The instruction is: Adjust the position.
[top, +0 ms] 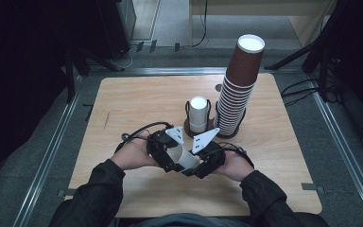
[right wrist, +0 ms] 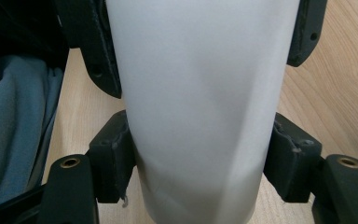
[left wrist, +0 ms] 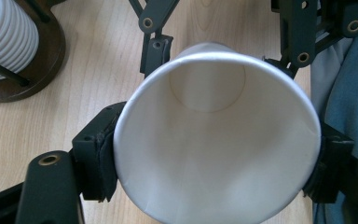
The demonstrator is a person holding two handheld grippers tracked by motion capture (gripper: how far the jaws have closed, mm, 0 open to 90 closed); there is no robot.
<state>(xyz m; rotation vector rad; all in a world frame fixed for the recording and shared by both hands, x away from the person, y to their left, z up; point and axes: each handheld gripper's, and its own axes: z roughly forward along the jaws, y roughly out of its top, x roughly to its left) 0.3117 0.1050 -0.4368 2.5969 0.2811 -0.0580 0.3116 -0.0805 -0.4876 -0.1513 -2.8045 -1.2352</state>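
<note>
A white paper cup (top: 185,158) lies on its side between both grippers, low over the front middle of the wooden table (top: 132,104). My left gripper (top: 170,158) grips it near the rim. In the left gripper view the cup's open mouth (left wrist: 216,140) faces the camera, squeezed slightly oval, with a black pad (left wrist: 98,161) against each side. My right gripper (top: 203,163) holds the narrower end. In the right gripper view its pads (right wrist: 119,154) press on both flanks of the cup wall (right wrist: 200,93). The left gripper's jaws show farther up that cup.
Behind the hands a short stack of white cups (top: 198,113) stands in a dark round holder (left wrist: 42,70). Just to its right a tall leaning stack of brown cups (top: 238,90) sits in a second holder. Floor rails and cables surround the table.
</note>
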